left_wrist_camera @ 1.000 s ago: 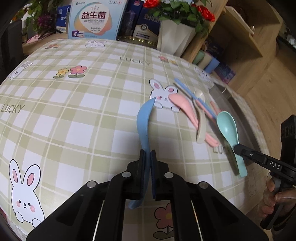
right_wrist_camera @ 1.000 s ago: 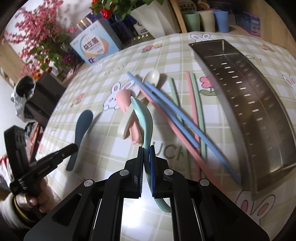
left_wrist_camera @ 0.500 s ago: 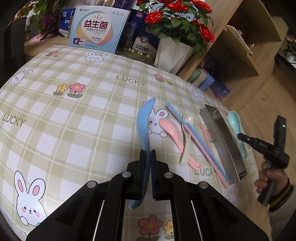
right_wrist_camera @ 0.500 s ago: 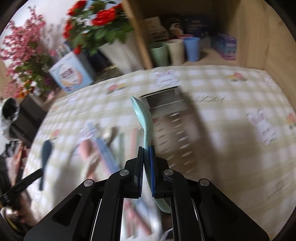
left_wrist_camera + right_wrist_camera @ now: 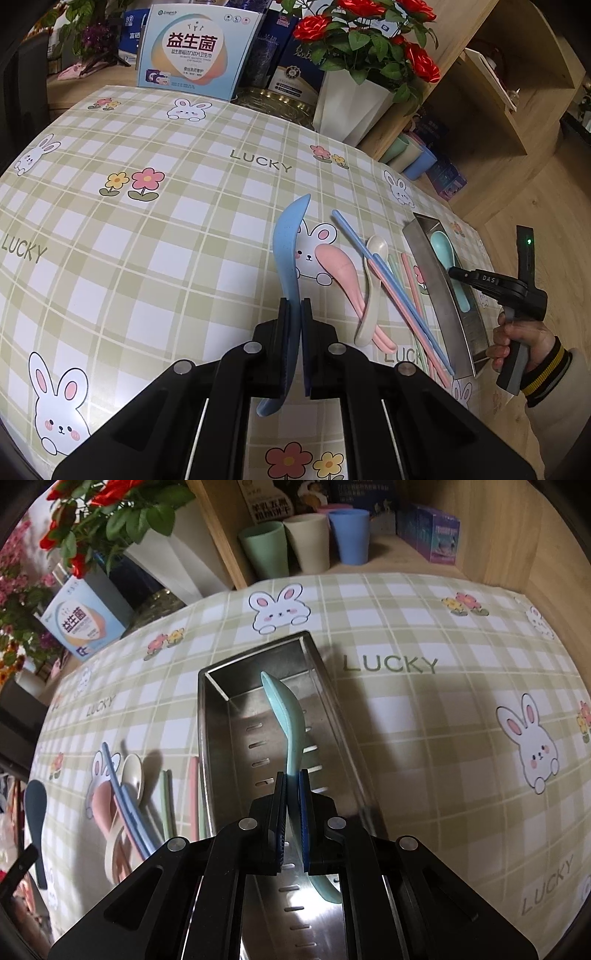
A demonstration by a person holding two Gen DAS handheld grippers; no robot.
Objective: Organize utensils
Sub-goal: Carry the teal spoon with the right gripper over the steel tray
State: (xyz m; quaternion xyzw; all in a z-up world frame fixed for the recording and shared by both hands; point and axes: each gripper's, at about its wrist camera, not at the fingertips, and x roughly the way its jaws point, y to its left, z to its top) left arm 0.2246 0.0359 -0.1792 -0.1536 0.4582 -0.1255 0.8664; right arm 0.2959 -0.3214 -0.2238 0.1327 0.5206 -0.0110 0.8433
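My left gripper is shut on a blue spoon and holds it above the tablecloth. My right gripper is shut on a teal spoon and holds it over the inside of the steel utensil tray. The tray, the teal spoon and the right gripper also show in the left wrist view. A pink spoon, a cream spoon and blue chopsticks lie on the table left of the tray.
Pink and green chopsticks lie beside the tray. A white vase of red roses, boxes and cups stand along the table's back. A wooden shelf stands at the right.
My right gripper carried the teal spoon from the table to above the tray. My left gripper lifted the blue spoon higher.
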